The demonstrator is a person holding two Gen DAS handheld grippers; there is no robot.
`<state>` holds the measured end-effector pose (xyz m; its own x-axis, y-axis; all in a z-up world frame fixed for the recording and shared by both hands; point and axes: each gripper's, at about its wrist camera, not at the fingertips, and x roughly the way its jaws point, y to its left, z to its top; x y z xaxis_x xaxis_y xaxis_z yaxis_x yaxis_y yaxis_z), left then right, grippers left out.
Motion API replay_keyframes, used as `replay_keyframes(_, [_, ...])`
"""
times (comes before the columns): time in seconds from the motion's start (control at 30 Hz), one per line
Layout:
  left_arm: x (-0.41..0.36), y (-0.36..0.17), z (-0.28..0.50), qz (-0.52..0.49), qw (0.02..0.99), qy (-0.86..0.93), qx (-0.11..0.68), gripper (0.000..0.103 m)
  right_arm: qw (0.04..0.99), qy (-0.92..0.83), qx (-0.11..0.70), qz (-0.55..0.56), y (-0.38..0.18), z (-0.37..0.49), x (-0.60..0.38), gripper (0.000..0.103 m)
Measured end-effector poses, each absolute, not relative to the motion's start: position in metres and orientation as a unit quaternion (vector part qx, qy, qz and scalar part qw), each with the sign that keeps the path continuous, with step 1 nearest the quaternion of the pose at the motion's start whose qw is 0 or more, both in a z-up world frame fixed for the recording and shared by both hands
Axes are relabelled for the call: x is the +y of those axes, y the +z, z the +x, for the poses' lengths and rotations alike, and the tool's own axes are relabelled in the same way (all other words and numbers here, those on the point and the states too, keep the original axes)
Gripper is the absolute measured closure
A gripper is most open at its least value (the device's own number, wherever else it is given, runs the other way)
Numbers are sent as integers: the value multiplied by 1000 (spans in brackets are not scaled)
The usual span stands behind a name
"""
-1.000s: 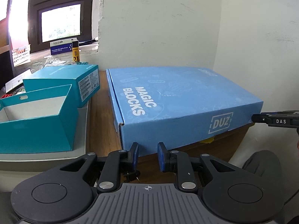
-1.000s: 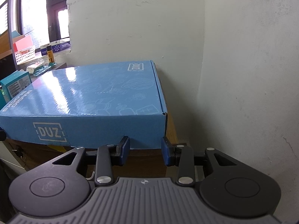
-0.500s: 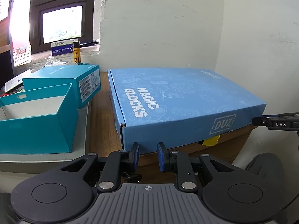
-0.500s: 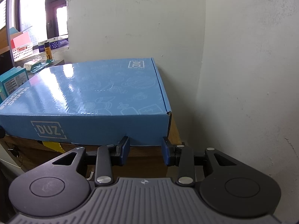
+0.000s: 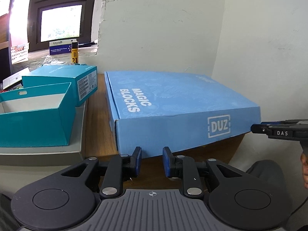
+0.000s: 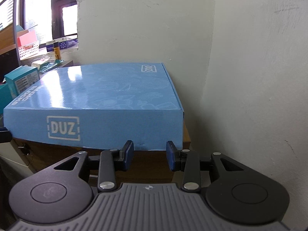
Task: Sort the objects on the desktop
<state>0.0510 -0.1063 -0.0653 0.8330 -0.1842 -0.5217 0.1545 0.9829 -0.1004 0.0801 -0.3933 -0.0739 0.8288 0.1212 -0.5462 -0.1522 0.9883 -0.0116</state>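
Two grippers face the flat light-blue cardboard box printed MAGIC BLOCKS and DUZ (image 5: 179, 104), which fills mid-frame on the brown wooden desk (image 5: 97, 123) against the white corner walls. Left gripper (image 5: 152, 158), lower centre of the left view: jaws parted by a narrow gap, holding nothing, just short of the box's near left corner. Right gripper (image 6: 149, 155), lower centre of the right view: jaws wider apart than a second ago, empty, near the box's right corner. Both views have backed off slightly and the box's front edge, lifted earlier over something yellow, now sits lower. Judgement: box has just been set down and released; next object is likely among the teal cardboard boxes (image 5: 38, 111) at left of frame.
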Motion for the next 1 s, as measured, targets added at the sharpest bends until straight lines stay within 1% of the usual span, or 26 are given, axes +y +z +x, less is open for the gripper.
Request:
replay_keyframes(0.23, [-106, -58, 28, -37, 960, -84, 265, 67, 956, 86, 278, -28, -66, 52, -389, 60])
replay_keyframes(0.33, [-109, -55, 17, -36, 962, -78, 260, 61, 956, 94, 277, -28, -65, 40, -386, 59])
replay_keyframes(0.43, [-110, -53, 5, -36, 963, -73, 256, 54, 956, 100, 275, -30, -64, 27, -382, 56])
replay_keyframes(0.53, [-111, -51, -7, -38, 965, -69, 250, 43, 955, 108, 273, -32, -62, 14, -379, 52])
replay_keyframes(0.6, [-111, -49, -17, -39, 967, -64, 244, 27, 956, 112, 271, -32, -61, 5, -377, 44])
replay_keyframes(0.63, [-112, -48, -22, -38, 968, -62, 240, 25, 956, 114, 269, -33, -60, 1, -377, 42])
replay_keyframes(0.7, [-113, -46, -31, -37, 970, -58, 234, 18, 955, 119, 268, -36, -59, -9, -375, 32])
replay_keyframes(0.73, [-113, -45, -36, -37, 970, -57, 233, 16, 955, 122, 266, -38, -58, -13, -373, 31])
replay_keyframes(0.77, [-114, -44, -40, -37, 971, -56, 230, 12, 955, 125, 265, -39, -57, -18, -372, 29])
replay_keyframes(0.83, [-114, -42, -48, -36, 972, -52, 224, 8, 956, 131, 260, -41, -54, -26, -369, 22])
replay_keyframes(0.87, [-115, -41, -52, -35, 973, -50, 222, 5, 956, 134, 257, -42, -52, -31, -368, 17])
replay_keyframes(0.9, [-115, -40, -55, -35, 974, -48, 220, 1, 956, 137, 255, -41, -51, -34, -367, 15])
replay_keyframes(0.93, [-115, -39, -59, -34, 974, -46, 218, 0, 956, 140, 254, -41, -50, -38, -365, 14])
replay_keyframes(1.0, [-116, -37, -65, -33, 975, -41, 214, 0, 956, 148, 249, -40, -47, -45, -362, 7])
